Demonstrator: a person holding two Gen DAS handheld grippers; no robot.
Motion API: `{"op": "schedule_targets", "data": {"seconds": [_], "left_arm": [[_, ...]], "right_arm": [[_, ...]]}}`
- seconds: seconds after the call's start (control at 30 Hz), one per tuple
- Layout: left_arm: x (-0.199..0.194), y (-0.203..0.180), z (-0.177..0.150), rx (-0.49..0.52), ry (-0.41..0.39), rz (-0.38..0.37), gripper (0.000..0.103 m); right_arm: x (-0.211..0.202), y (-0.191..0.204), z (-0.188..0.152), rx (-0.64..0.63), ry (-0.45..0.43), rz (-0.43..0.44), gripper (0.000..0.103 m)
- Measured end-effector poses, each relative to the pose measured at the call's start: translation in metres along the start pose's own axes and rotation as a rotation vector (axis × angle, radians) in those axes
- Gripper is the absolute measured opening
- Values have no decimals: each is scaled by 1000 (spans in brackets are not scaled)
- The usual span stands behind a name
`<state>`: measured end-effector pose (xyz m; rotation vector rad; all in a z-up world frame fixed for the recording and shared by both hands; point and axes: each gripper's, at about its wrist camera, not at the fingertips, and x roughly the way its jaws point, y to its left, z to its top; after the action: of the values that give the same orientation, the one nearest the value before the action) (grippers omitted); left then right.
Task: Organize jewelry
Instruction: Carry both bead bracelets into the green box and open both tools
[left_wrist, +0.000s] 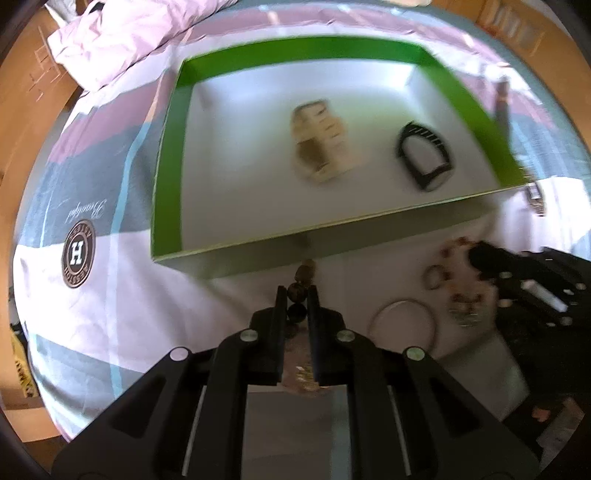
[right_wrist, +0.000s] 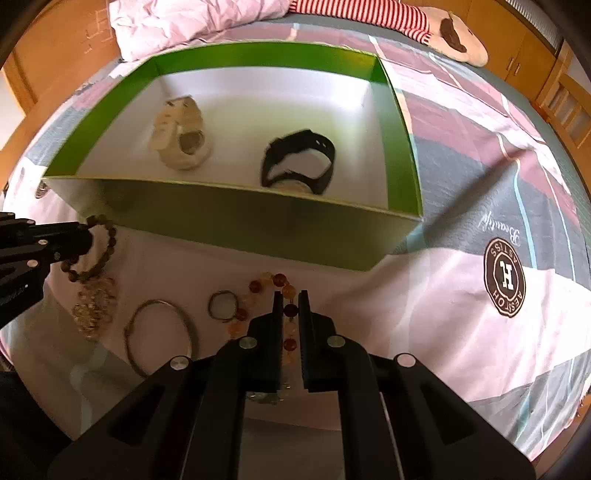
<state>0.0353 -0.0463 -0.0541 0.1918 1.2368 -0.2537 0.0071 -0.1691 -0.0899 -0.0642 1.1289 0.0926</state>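
Reading "H" on the bedsheet badge — each gripper pinches beads.

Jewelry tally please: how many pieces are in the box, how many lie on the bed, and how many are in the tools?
In the box: 2, cream piece and black band
Loose on the bed: 3, bangle, small ring, pale bracelet
In tools: 2, dark beads in left tool, amber beads in right tool
Total: 7
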Motion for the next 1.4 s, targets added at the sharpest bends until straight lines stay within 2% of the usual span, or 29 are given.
{"op": "schedule_targets", "data": {"seconds": [0.2,0.33,0.77,0.9,1.0,1.1,1.23,1.4], "left_arm": [[-16,5,-4,-8,-34,-45,11],[-11,25,2,-30,-33,-54,11],[-6,81,3,-180,-1,-69,11],[-9,82,1,-184,-10,-79,11],[-15,73,1,-155,-30,-116,11],[-27,59,2,-113,-65,-183,11],[-48,45,1,-76,-129,-247,11],[-83,28,-1,-20,-280,-336,11]], "right_arm": [[-3,5,3,-13,-9,9,7],[1,4,3,-10,5,6,7],[4,-8,4,3,1,11,7],[2,-10,3,8,-1,16,7],[-7,-10,5,22,-2,61,7],[-27,-8,9,20,-38,111,7],[-63,-2,15,-8,-137,161,7],[-90,-4,18,1,-248,216,8]]}}
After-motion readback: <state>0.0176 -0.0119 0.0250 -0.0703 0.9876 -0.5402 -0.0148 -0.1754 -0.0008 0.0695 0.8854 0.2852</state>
